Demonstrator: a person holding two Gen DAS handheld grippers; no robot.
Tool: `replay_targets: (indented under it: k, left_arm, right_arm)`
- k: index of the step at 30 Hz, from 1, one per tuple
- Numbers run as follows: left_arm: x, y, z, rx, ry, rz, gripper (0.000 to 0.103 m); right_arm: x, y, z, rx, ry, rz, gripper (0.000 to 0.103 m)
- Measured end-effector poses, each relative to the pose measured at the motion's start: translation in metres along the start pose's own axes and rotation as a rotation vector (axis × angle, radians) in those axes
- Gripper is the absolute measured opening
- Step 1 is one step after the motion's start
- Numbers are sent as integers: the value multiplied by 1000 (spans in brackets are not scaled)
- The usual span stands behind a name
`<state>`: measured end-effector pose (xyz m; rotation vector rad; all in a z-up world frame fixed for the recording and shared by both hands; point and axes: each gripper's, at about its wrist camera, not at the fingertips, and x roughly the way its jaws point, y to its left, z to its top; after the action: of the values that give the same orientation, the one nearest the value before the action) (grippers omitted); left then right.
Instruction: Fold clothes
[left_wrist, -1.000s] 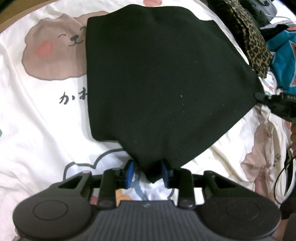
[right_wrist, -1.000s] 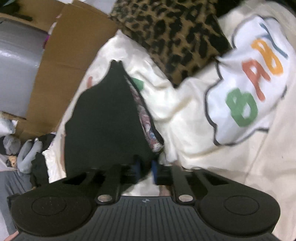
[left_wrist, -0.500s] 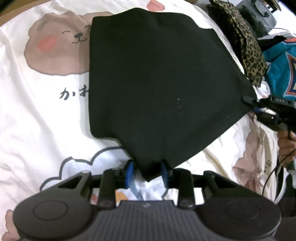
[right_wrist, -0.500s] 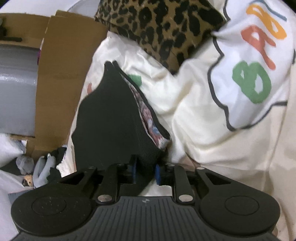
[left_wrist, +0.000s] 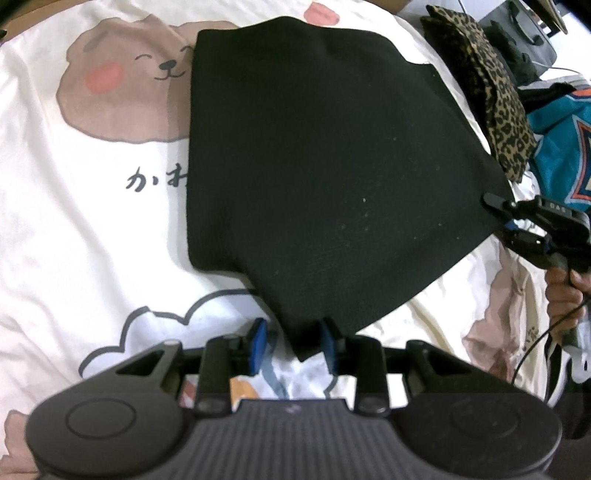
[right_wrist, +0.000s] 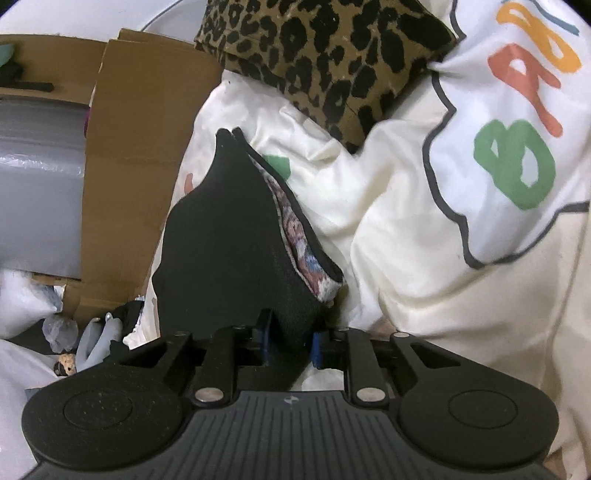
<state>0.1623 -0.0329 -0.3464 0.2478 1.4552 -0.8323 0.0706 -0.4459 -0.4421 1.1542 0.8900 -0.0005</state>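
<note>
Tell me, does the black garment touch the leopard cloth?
Apart. The right wrist view shows it: a strip of white sheet lies between the black garment and the leopard cloth.

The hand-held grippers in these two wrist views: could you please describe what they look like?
Both are black plastic. The left hand-held gripper and the right hand-held gripper each have a ribbed body, two round discs, silver pivot screws and blue pads. Seen from the left wrist view, the right one carries small white lettering and trails a thin black cable.

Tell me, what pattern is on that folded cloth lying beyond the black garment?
Leopard print, black spots on tan; the folded cloth shows best in the right wrist view.
</note>
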Motion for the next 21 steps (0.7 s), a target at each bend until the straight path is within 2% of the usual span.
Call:
replay_targets:
  k: [2, 4, 12, 21]
  left_arm:
    - [-2, 0, -2, 3, -2, 0, 33]
    - [-4, 1, -4, 3, -5, -1, 33]
    - [-4, 14, -5, -23, -4, -23, 33]
    - [4, 22, -11, -80, -54, -117, 33]
  right_arm:
    - [-1, 2, 1, -13, -5, 5, 12]
    - [-3, 4, 1, -30, -7, 13, 10]
    - [-3, 4, 2, -35, 1, 8, 10]
    - [-1, 1, 2, -29, 10, 10, 10]
